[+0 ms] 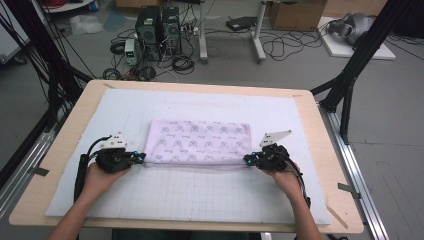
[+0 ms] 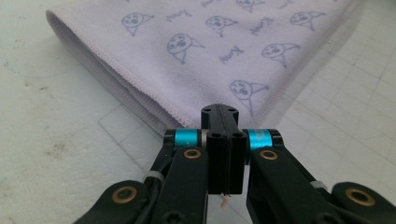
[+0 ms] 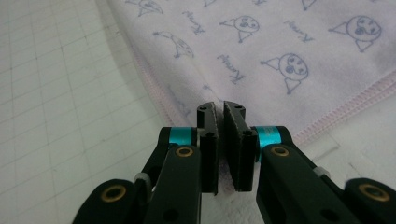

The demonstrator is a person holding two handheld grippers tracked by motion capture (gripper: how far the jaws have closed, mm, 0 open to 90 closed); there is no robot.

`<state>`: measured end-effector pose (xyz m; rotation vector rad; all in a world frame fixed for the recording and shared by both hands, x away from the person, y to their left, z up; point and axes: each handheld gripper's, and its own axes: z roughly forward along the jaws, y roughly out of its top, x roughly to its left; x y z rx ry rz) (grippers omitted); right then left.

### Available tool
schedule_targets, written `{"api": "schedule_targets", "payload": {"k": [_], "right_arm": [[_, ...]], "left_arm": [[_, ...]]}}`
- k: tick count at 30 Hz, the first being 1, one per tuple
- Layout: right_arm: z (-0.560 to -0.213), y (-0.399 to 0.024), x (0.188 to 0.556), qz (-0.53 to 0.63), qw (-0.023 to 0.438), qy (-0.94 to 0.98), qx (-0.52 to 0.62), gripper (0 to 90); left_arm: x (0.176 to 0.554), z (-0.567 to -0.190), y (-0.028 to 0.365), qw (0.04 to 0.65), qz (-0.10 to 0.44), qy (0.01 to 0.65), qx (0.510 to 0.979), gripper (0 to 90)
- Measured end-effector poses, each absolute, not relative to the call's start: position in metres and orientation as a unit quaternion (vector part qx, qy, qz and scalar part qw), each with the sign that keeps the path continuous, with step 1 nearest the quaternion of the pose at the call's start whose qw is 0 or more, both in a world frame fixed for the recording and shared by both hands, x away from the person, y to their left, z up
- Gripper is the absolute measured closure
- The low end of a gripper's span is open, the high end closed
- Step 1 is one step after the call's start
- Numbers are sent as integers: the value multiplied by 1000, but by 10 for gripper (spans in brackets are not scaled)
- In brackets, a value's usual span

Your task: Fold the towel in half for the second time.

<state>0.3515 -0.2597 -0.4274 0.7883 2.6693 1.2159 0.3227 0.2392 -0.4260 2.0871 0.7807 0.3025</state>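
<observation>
- My left claw (image 1: 141, 158) is clamped on the near left corner of the folded towel (image 1: 200, 141), and my right claw (image 1: 247, 160) pinches the near right corner.
- The towel lies flat mid-counter on the white gridded mat (image 1: 200, 195), long axis running left to right between my hands, its bulk stretching away from both claws. Both hands are equally close, so whatever comes next is a two-handed job.
- The print is little cartoon faces with a scribbly word, maybe "Kuromi". Can't read it for sure.

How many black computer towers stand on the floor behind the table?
2: both stand side by side on the floor beyond the table's far edge, the left tower and the right tower, among cables. Others may be hidden outside the high view.
</observation>
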Motion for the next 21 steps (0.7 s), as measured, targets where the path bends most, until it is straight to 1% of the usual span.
{"api": "schedule_targets", "payload": {"k": [1, 3, 5, 7, 8, 9, 10, 11, 15, 16, 18, 20, 21], "right_arm": [[-427, -260, 352, 401, 53, 877, 260, 840], [-426, -259, 350, 406, 54, 874, 263, 802], [-424, -258, 349, 413, 57, 870, 262, 740], [-422, -258, 347, 423, 57, 863, 268, 698], [-421, -259, 347, 426, 58, 861, 272, 656], [-420, -260, 346, 428, 62, 858, 277, 640], [-420, -260, 346, 433, 61, 856, 277, 628], [-419, -261, 345, 436, 61, 853, 279, 593], [-417, -260, 341, 444, 64, 845, 291, 487], [-417, -259, 340, 446, 64, 844, 293, 478], [-416, -258, 339, 444, 70, 842, 297, 423], [-416, -257, 337, 442, 74, 842, 300, 393], [-416, -256, 337, 439, 81, 843, 301, 355]], "left_arm": [[322, -426, 239, 431, 121, 313, 838, 896], [322, -426, 238, 437, 119, 313, 835, 889], [322, -425, 237, 437, 123, 313, 834, 845], [321, -424, 238, 441, 125, 313, 832, 797], [320, -423, 238, 444, 127, 317, 829, 774], [320, -422, 239, 444, 130, 318, 828, 746], [319, -421, 240, 446, 131, 319, 826, 738], [318, -421, 241, 447, 133, 321, 824, 724], [313, -420, 244, 453, 139, 334, 815, 635], [313, -420, 244, 453, 138, 334, 815, 611], [310, -419, 244, 454, 142, 333, 814, 587], [308, -419, 244, 455, 144, 333, 813, 560], [306, -418, 245, 455, 147, 335, 812, 536]]}}
